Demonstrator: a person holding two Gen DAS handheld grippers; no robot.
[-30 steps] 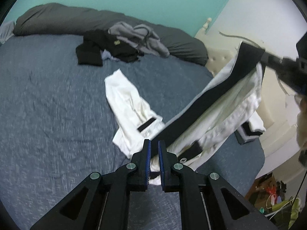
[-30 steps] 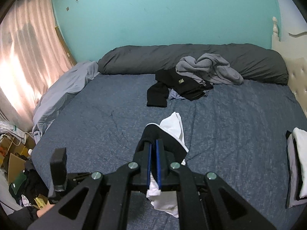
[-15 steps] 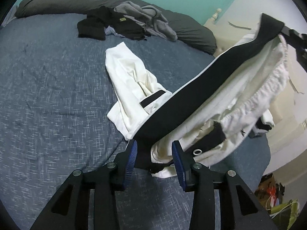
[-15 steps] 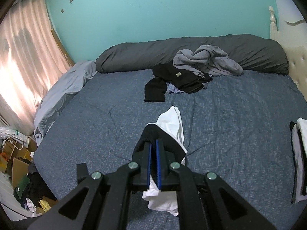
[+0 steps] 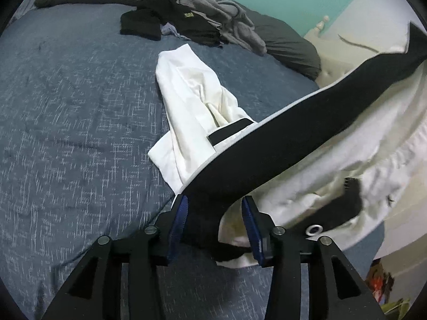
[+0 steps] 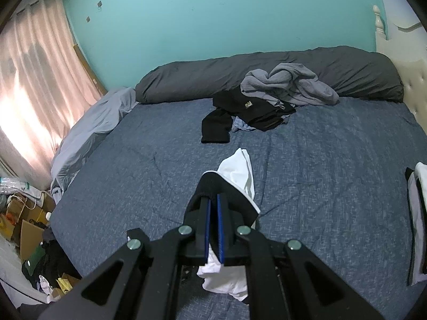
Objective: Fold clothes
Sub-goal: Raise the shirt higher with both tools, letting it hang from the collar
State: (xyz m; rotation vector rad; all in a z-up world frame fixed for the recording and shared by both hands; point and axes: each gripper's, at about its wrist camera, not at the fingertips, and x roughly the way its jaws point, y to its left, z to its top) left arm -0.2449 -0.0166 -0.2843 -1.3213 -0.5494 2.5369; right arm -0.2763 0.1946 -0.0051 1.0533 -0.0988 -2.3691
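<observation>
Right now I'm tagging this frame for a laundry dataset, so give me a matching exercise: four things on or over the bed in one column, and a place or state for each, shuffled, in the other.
Things:
1. white shorts
2. grey hoodie
3. black top
4. waistband

Places or states:
A. heaped against the long dark pillow
B. stretched taut, raised off the bed
C. one leg lying on the bed's middle
D. crumpled in front of the grey heap, small gold label showing

Pairs: 1-C, 2-A, 3-D, 4-B
</observation>
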